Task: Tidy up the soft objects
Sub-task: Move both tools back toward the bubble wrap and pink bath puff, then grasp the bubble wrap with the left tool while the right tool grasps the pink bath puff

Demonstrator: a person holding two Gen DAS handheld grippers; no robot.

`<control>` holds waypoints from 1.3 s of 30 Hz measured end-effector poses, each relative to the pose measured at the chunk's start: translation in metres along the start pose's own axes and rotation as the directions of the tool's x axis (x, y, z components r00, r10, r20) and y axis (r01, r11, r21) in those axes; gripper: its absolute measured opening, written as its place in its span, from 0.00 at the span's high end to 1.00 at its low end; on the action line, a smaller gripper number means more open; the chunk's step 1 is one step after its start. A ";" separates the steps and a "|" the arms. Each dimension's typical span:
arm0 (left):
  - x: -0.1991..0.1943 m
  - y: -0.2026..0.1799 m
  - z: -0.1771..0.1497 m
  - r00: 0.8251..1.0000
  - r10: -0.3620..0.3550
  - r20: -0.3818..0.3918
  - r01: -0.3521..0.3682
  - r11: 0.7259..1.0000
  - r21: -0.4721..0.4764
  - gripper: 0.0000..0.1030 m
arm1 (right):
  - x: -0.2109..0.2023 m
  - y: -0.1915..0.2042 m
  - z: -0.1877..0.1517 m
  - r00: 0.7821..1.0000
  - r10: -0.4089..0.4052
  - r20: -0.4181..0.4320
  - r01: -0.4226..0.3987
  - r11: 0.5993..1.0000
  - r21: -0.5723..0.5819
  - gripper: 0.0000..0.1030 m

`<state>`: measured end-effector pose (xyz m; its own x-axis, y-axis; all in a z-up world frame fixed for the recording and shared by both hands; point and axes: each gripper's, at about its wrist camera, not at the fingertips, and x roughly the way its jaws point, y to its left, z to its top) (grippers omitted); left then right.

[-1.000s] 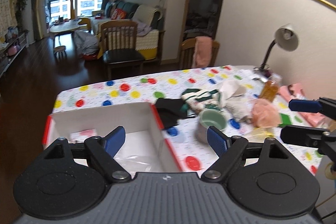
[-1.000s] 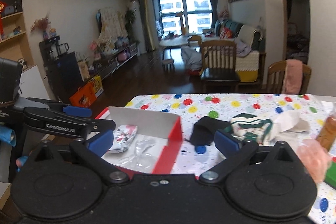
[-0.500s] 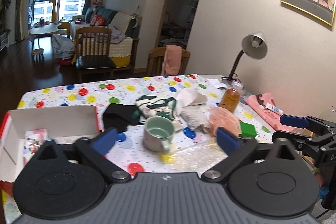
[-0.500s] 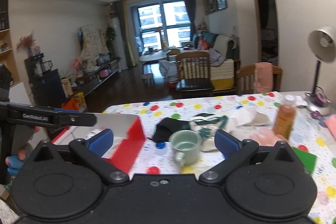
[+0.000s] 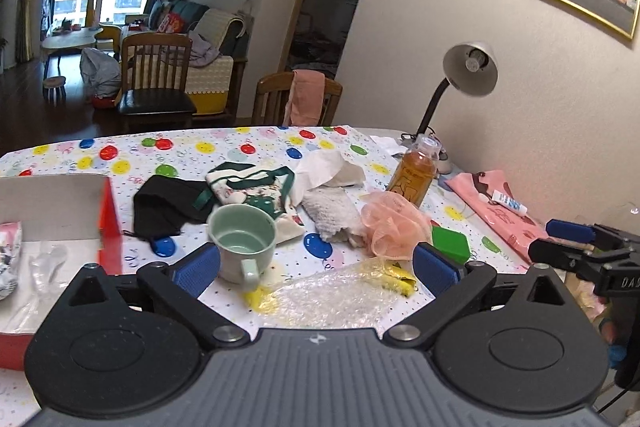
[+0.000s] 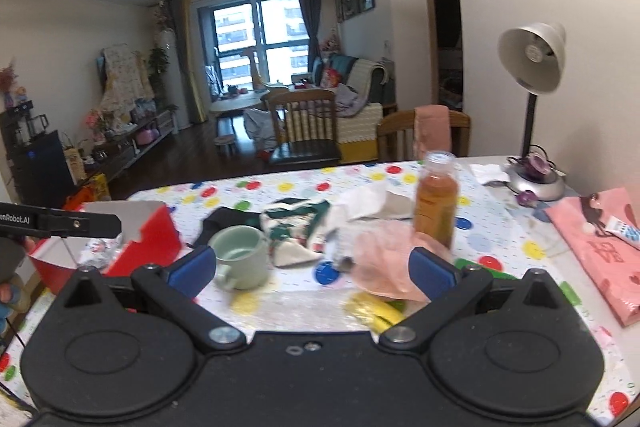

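Observation:
A heap of soft things lies mid-table: a black cloth (image 5: 168,205), a green-and-white patterned cloth (image 5: 256,187), a white cloth (image 5: 332,167), a fluffy white towel (image 5: 332,213) and a pink mesh pouf (image 5: 394,227). Crumpled bubble wrap (image 5: 332,297) sits nearest me. My left gripper (image 5: 316,267) is open wide, its pads either side of a green mug (image 5: 242,239) and the wrap, pressing on neither. My right gripper (image 6: 311,269) is also open, with the pouf (image 6: 384,259) just beyond its right pad. A red box (image 5: 108,223) stands at the left.
An orange drink bottle (image 5: 414,175) stands behind the pouf, a green block (image 5: 450,243) beside it. At the right lie a pink pouch (image 5: 500,211) with a small tube, and a desk lamp (image 5: 470,67) by the wall. Chairs stand beyond the table's far edge.
Both views have swung right, away from the red box and toward the heap, mug and pouf, and sunk a little. The left jaws have spread wider.

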<state>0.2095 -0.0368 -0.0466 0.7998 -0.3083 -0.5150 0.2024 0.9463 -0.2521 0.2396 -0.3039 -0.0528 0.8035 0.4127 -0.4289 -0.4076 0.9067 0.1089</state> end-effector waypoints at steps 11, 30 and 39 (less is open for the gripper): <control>0.075 -0.034 -0.017 0.995 -0.054 -0.086 0.066 0.987 0.145 0.00 | 0.028 -0.056 -0.012 0.998 -0.006 -0.066 0.005 1.000 -0.009 0.00; 0.190 -0.065 -0.020 0.920 -0.074 -0.386 0.278 0.815 0.508 0.00 | 0.109 -0.095 -0.011 0.985 -0.011 -0.171 0.000 0.998 -0.063 0.00; 0.236 -0.059 -0.027 0.847 -0.037 -0.530 0.357 0.778 0.517 0.00 | 0.153 -0.105 -0.011 0.973 -0.004 -0.231 -0.010 0.998 -0.057 0.00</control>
<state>0.3705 -0.1679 -0.1755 0.3708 -0.3476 -0.8612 0.7350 0.6767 0.0434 0.4004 -0.3369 -0.1400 0.6832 0.3780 -0.6248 -0.4397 0.8961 0.0614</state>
